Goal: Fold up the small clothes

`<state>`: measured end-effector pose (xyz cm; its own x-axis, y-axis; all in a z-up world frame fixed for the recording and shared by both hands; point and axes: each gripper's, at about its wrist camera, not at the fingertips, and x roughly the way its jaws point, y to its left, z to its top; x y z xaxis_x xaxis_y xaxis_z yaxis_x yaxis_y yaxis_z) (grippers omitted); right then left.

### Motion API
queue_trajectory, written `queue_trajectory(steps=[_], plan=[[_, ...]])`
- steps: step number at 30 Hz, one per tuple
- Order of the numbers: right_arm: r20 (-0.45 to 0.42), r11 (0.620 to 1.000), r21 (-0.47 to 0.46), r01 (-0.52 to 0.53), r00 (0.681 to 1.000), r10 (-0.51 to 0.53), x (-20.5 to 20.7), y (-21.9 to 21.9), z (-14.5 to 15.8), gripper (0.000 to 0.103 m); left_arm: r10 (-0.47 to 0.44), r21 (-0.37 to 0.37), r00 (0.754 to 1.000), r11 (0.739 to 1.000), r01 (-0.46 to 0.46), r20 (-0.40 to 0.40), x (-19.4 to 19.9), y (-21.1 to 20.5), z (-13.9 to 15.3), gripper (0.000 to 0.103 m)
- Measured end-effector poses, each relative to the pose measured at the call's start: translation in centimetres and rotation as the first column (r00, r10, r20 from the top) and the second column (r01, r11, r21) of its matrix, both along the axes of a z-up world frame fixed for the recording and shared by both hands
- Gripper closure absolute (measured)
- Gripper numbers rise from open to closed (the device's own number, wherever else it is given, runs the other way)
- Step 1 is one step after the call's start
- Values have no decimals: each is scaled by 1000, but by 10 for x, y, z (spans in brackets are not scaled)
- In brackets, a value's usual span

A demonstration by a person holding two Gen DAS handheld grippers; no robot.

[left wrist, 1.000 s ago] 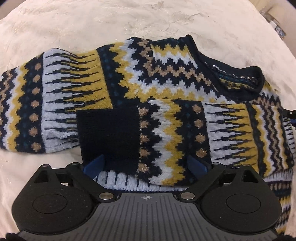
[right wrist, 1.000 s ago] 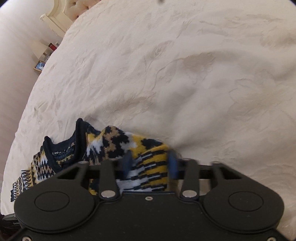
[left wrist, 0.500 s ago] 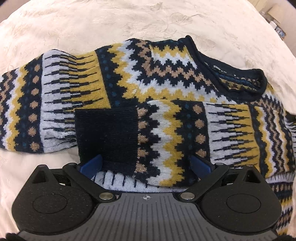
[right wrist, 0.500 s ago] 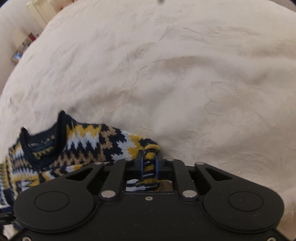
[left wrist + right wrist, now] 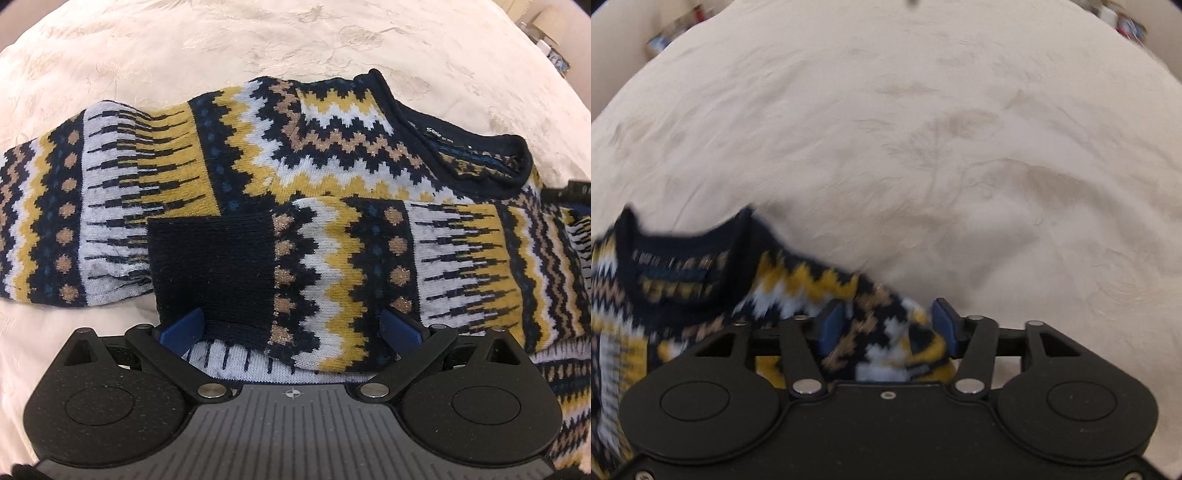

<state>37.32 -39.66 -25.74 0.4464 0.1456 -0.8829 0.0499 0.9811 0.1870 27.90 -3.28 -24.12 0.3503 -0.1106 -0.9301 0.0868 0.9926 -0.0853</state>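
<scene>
Knitwear fills the left wrist view: a small patterned sweater (image 5: 295, 155) in navy, mustard, pale blue and tan zigzags lies flat on a cream bedspread (image 5: 184, 44) with a faint raised floral pattern. Its navy neckline (image 5: 480, 147) sits at the far right with a small label inside, and one sleeve stretches out to the left. The other sleeve (image 5: 351, 273) is folded across the body, its plain navy cuff (image 5: 214, 269) ending near the middle of the garment.

The left gripper (image 5: 291, 328) stands over the near edge of the folded sleeve with its blue pads (image 5: 184, 325) set wide; the cuff and the zigzag band lie between them, and neither pad presses on the knit.

In the right wrist view, which is blurred, the right gripper (image 5: 886, 325) is at the sweater's shoulder, to the right of the neckline. Its jaws have just been opening: the blue pads (image 5: 831, 325) now stand apart at a middling width with a bunched fold of the shoulder knit between them. The fabric touches or nearly touches the pads, and the blur makes it hard to tell which, but it is not pinched flat. Beyond lies bare bedspread, with blurred small items at the far corners.
</scene>
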Motion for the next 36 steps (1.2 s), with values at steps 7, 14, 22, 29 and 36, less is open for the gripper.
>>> queue_trajectory(steps=[7,14,22,29,36], plan=[[50,983,-8,185,982,-184,-17,-41,23,37,1,7,1000,1000,-2,15,-1,0,0,0],[45,1000,-3,-9,999,9,-47,-26,29,36,3,16,1000,1000,-4,27,-2,-2,-1,0],[4,985,-35,168,986,-168,-58,-57,22,33,-1,30,999,1000,-1,46,-4,-3,-2,0],[82,998,42,51,995,-54,-88,-24,57,13,-15,48,998,999,12,60,-4,-4,0,0],[105,994,70,-86,991,78,-121,15,76,0,-34,54,991,998,27,126,-25,2,21,0]])
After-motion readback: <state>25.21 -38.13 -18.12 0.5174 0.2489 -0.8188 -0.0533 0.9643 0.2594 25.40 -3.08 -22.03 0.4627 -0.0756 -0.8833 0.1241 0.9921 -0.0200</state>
